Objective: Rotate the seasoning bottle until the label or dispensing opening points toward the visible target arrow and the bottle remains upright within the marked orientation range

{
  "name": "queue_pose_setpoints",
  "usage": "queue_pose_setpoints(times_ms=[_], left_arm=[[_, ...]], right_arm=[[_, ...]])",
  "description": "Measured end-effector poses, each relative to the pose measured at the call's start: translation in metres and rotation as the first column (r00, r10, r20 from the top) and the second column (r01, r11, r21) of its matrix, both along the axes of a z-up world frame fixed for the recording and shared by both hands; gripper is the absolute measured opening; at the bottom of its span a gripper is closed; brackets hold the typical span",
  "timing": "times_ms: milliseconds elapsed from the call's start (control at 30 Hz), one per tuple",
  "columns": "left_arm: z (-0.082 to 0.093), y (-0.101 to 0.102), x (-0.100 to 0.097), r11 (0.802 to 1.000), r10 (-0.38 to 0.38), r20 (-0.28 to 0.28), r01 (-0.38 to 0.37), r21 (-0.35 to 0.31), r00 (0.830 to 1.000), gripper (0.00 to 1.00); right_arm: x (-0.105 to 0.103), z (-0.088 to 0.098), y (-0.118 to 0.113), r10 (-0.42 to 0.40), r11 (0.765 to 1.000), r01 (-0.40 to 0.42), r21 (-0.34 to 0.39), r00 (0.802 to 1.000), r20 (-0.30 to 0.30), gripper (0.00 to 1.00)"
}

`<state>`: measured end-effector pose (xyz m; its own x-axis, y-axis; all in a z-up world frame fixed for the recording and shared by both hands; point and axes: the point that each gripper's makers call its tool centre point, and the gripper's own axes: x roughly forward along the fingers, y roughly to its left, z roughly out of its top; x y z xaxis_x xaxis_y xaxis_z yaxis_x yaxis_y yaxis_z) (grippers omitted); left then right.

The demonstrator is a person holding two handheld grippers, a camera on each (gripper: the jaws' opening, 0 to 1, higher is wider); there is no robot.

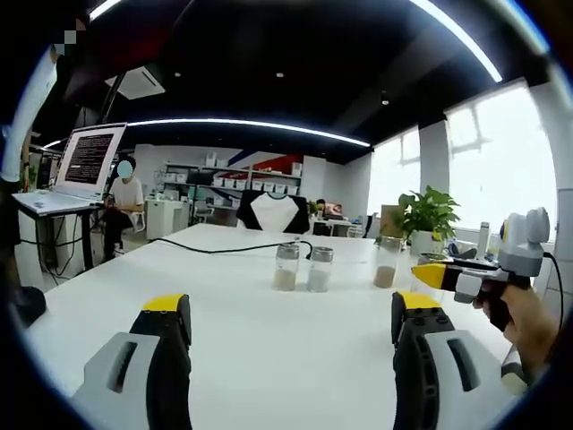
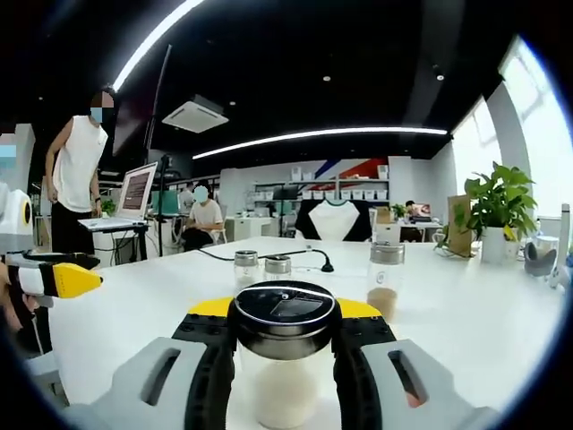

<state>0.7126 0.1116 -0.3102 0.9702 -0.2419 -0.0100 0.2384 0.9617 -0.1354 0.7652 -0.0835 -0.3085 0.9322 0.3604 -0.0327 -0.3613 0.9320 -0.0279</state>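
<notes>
A clear seasoning bottle [image 2: 285, 390] with a black lid [image 2: 284, 312] and white powder inside stands upright between my right gripper's jaws. My right gripper [image 2: 284, 324] is shut on the bottle just below the lid. That gripper [image 1: 440, 273] comes into the left gripper view from the right, yellow-tipped, held by a hand [image 1: 528, 324]. My left gripper [image 1: 291, 312] hovers low over the white table [image 1: 233, 313], open with nothing between its jaws. Its yellow tip [image 2: 64, 279] enters the right gripper view at the left edge.
Three more bottles stand mid-table: a pair [image 1: 286, 267] [image 1: 320, 269] and one with brown seasoning [image 1: 388, 262]. A black cable [image 1: 224, 248] crosses the table behind them. A potted plant [image 1: 428, 218] sits far right, a laptop [image 1: 85, 161] on a stand left. People are in the background.
</notes>
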Motion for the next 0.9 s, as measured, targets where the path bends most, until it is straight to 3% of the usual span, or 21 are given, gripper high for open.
queue_pose_setpoints(times_ms=[233, 333, 400, 467, 567, 733, 833, 900], left_arm=[[-0.003, 0.005, 0.001, 1.0, 0.012, -0.021, -0.012, -0.015, 1.0, 0.98], [-0.002, 0.007, 0.002, 1.0, 0.013, -0.022, -0.014, -0.026, 1.0, 0.98], [-0.002, 0.007, 0.003, 1.0, 0.014, -0.022, -0.015, -0.027, 1.0, 0.98], [-0.002, 0.008, 0.003, 0.999, 0.013, -0.023, -0.014, -0.031, 1.0, 0.98], [-0.002, 0.007, 0.004, 0.999, 0.009, -0.024, -0.01, -0.034, 1.0, 0.98], [-0.004, 0.005, 0.004, 0.999, 0.007, -0.03, -0.008, -0.037, 1.0, 0.98], [-0.005, 0.005, 0.004, 0.999, 0.008, -0.033, -0.009, -0.034, 0.999, 0.98], [-0.005, 0.002, 0.002, 0.999, 0.002, -0.036, -0.004, -0.037, 0.999, 0.98]], right_arm=[[0.0, 0.001, -0.002, -0.017, 1.0, 0.017, 0.008, 1.0, -0.004, 0.4], [0.002, 0.0, -0.001, 0.017, 0.999, -0.017, -0.027, 1.0, -0.015, 0.41], [0.002, 0.006, -0.008, -0.001, 1.0, 0.001, 0.013, 1.0, -0.007, 0.49], [0.002, 0.01, -0.012, 0.002, 1.0, -0.002, 0.01, 1.0, -0.005, 0.6], [-0.004, 0.009, -0.01, 0.091, 0.995, -0.089, 0.036, 0.994, -0.057, 0.63], [-0.007, 0.016, -0.016, 0.139, 0.99, -0.139, -0.002, 0.989, -0.043, 0.58], [-0.015, 0.02, -0.003, 0.265, 0.964, -0.262, 0.053, 0.963, -0.055, 0.59], [-0.017, 0.021, -0.003, 0.3, 0.954, -0.3, 0.003, 0.952, -0.055, 0.6]])
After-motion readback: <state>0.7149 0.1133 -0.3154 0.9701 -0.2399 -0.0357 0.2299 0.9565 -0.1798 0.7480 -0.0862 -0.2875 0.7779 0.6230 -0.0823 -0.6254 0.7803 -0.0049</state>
